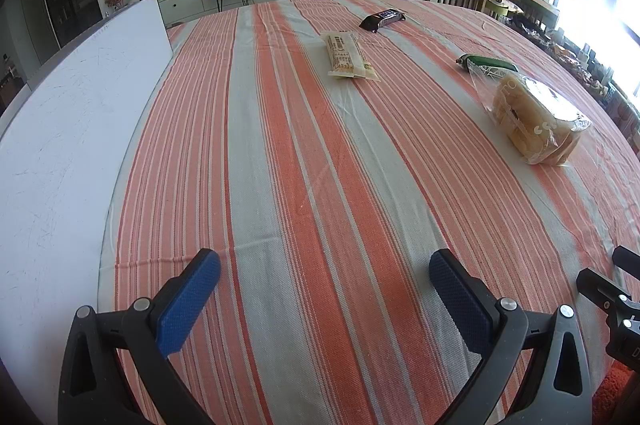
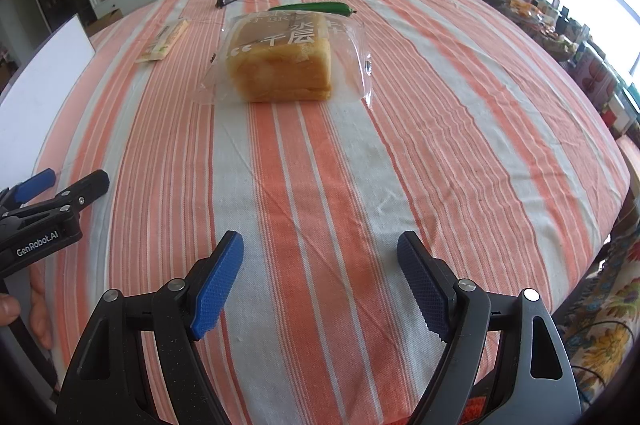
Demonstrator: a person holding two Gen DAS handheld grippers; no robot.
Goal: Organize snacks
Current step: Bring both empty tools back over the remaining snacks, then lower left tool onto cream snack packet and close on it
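Striped orange-and-grey woven cloth [image 1: 280, 145] covers the counter. From the left wrist, the left tongs [image 1: 325, 277] gape, ribbed blue pads bare; the bagged bread loaf [image 1: 536, 119] lies at two o'clock, well apart. From the right wrist, the right tongs [image 2: 320, 265] spread empty; the soft blocky loaf [image 2: 280, 65] in crinkly clear plastic sits at twelve o'clock.

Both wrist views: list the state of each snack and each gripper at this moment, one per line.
left gripper: open, empty, above the cloth
right gripper: open, empty, facing the bread
bagged bread: sealed, flat on the striped tablecloth, untouched
pale cracker packet: sealed, lying flat
dark snack bar: wrapped, lying flat at the far end
green packet: lying behind the bread
white board: flat, at the left edge
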